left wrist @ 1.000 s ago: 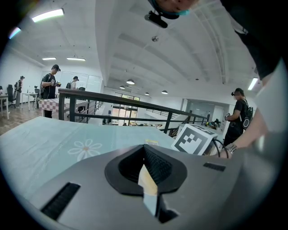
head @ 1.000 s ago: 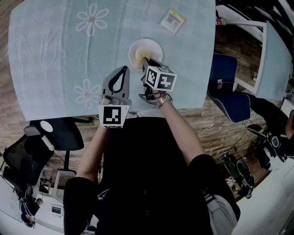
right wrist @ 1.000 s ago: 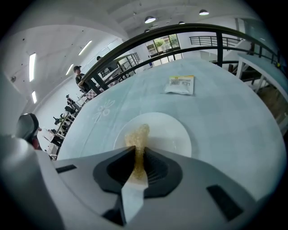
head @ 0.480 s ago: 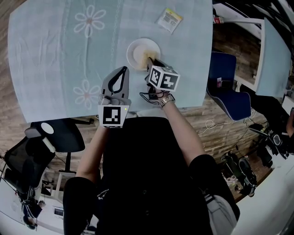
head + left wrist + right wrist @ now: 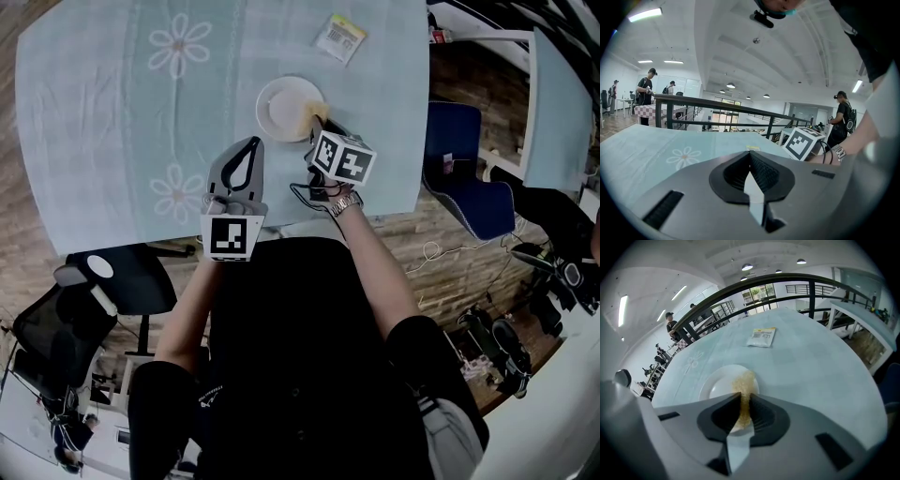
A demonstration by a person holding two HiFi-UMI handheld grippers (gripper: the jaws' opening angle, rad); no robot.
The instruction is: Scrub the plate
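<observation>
black short-sleeved shirt [image 5: 281, 366] | metal wristwatch [image 5: 344, 203] | grey left gripper [image 5: 249, 142], right gripper [image 5: 744, 398]

plate [image 5: 281, 101]: smooth, glossy | scrub pad [image 5: 744, 386]: rough, fibrous | tablecloth [image 5: 112, 122]: matt cloth | floor [image 5: 459, 281]: wood planks

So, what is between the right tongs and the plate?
A tan sponge, held in the right tongs, lies on the plate; the right gripper view shows this.

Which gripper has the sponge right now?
The right gripper: its jaws are shut on the tan sponge, at the white plate's edge. The left gripper is shut on nothing, away from the plate.
</observation>
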